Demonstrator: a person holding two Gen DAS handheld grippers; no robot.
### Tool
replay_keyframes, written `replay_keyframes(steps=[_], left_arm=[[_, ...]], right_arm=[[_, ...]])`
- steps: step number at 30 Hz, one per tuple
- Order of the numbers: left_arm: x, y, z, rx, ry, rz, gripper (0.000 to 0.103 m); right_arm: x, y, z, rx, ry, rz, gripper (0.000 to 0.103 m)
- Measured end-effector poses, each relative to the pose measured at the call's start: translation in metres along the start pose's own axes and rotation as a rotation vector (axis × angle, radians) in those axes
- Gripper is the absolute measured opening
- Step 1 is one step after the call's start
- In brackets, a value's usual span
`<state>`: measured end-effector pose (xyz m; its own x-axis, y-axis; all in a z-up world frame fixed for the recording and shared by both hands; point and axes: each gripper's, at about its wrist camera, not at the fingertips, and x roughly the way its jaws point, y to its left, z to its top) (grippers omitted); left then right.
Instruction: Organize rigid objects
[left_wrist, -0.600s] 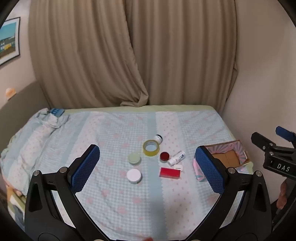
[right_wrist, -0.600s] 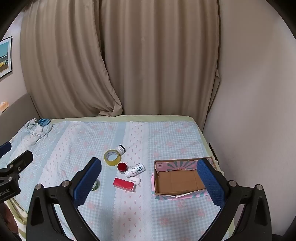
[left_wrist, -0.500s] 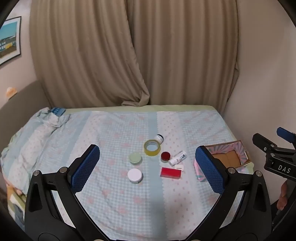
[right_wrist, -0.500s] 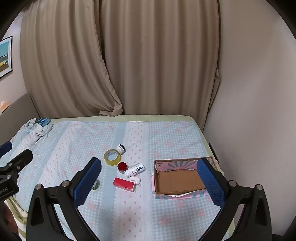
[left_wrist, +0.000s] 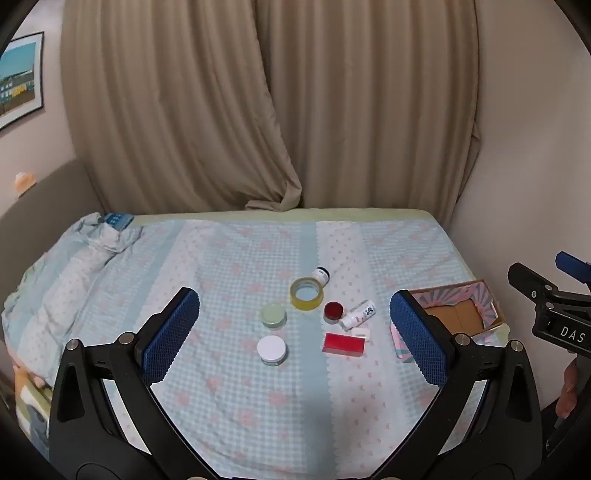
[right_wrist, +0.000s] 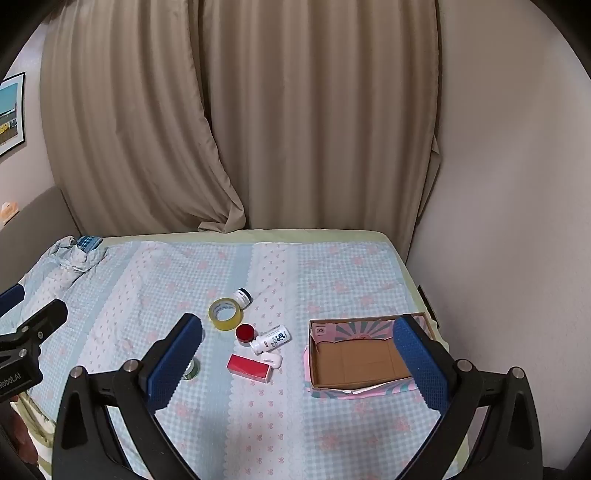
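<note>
Right wrist view: both the right gripper (right_wrist: 297, 349) and left gripper (left_wrist: 295, 326) gape wide and empty above the bed (right_wrist: 332, 273), a blue pad (right_wrist: 173, 360) half-hiding a jar (right_wrist: 192, 371) left of the cardboard box (right_wrist: 354, 360).

The left hand-held gripper (left_wrist: 295, 328) is hanging in the air, tilting downward, its blue pads (left_wrist: 170, 334) standing wide apart with nothing between them. The right hand-held gripper (right_wrist: 297, 352) is tilting down likewise, jaws spread wide and gripping nothing.
</note>
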<state>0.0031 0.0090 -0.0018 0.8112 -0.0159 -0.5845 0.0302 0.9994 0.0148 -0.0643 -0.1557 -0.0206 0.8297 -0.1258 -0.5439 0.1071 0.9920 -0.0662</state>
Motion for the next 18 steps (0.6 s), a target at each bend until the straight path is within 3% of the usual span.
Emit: replay_keyframes(steps=[18], left_arm=[[0.0041,0.0045,0.0004,-0.007,0.007,-0.006,0.102]], right_arm=[[0.0010,-0.0002,0.0010,-0.003,0.001,-0.001,0.103]])
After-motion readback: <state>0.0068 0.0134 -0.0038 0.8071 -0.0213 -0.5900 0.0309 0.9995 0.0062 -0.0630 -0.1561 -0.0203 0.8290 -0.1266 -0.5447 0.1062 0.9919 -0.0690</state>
